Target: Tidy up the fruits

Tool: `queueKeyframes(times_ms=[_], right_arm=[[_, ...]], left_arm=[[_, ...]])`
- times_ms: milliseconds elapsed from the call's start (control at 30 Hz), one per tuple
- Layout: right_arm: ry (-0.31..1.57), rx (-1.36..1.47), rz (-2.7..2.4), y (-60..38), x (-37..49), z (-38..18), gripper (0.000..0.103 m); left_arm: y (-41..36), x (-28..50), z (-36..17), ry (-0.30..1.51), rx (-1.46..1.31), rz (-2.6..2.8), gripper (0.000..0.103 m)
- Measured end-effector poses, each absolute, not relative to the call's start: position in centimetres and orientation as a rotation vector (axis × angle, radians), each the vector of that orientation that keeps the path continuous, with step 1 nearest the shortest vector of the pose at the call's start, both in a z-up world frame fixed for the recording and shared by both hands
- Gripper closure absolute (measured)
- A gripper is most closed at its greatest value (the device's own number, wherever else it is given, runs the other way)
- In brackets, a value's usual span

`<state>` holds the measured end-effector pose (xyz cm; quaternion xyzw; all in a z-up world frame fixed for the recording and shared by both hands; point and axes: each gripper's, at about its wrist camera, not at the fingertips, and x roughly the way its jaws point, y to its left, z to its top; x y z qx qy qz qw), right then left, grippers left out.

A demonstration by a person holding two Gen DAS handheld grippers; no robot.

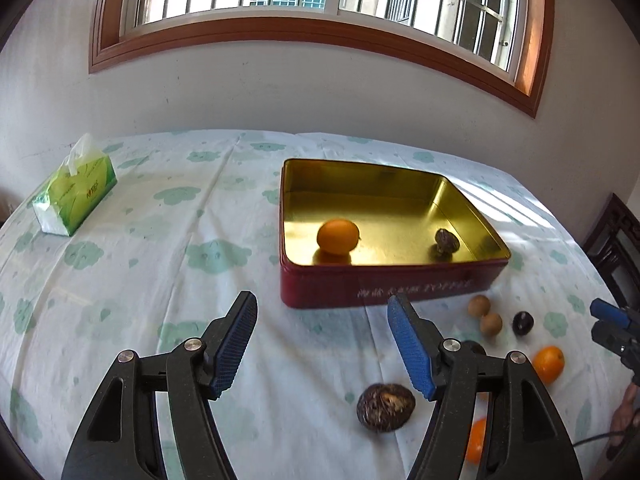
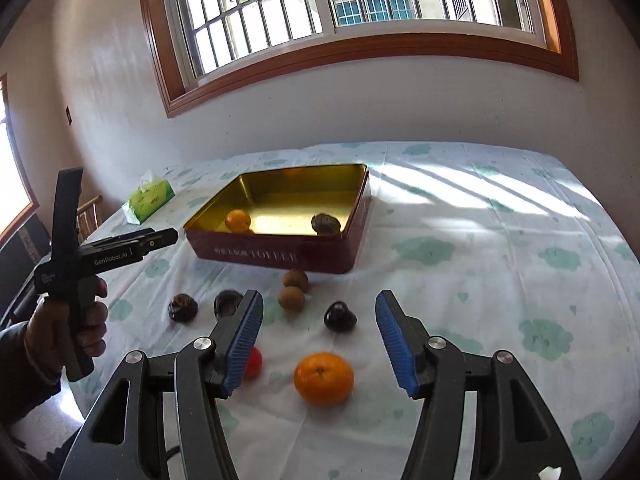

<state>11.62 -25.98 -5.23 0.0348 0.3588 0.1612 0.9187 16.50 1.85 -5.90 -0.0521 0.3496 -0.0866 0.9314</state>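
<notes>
Beside the red tin, on its near side, loose fruit lay on the cloth; an orange sat just ahead of the right gripper, whose jaws gaped wide and empty. Left gripper hung equally empty, farther off, a dark fruit nearest it

Black gripper frames, silver screws, ribbed blue fingers; "GenRobot.AI" lettering, dark sleeve.

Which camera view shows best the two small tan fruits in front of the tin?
The right wrist view: the tan fruits lie near its middle, whole and unhidden, just before the tin. The left wrist view shows them too, but smaller, toward its right edge.
</notes>
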Motion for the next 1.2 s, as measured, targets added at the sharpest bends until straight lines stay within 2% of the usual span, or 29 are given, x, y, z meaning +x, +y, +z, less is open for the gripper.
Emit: queueKeyframes(times_ms=[367, 400, 467, 733, 800, 833, 867, 1200], right_arm=[[0.859, 0.034, 0.322, -25.2, 12.2, -8.8, 0.051], [0.875, 0.03, 0.313, -25.1, 12.6, -9.2, 0.052], [0.915, 0.047, 0.325, -24.8, 13.3, -9.9, 0.063], [0.897, 0.066, 0.297, -24.5, 13.3, -10.4, 0.065], [0.898, 0.064, 0.295, -24.4, 13.4, -10.4, 0.065], [0.899, 0.064, 0.295, -24.4, 13.4, -10.4, 0.065], [0.899, 0.064, 0.294, -24.4, 13.4, -10.4, 0.065], [0.901, 0.077, 0.258, -24.2, 13.5, -10.4, 0.065]], left_arm=[[-3.2, 9.6, -7.9, 0.815, -0.099, -0.407, 0.034], [-3.6, 9.5, -7.9, 0.816, -0.096, -0.417, 0.034], [-4.5, 9.5, -8.0, 0.83, -0.096, -0.441, 0.034], [-7.6, 10.7, -9.8, 0.879, -0.028, -0.44, 0.032], [-7.7, 10.8, -10.0, 0.881, -0.028, -0.451, 0.036], [-7.5, 10.9, -10.1, 0.88, -0.045, -0.474, 0.053], [-7.4, 10.9, -10.1, 0.886, -0.052, -0.478, 0.061], [-1.8, 11.0, -9.3, 0.819, -0.057, -0.304, 0.062]])
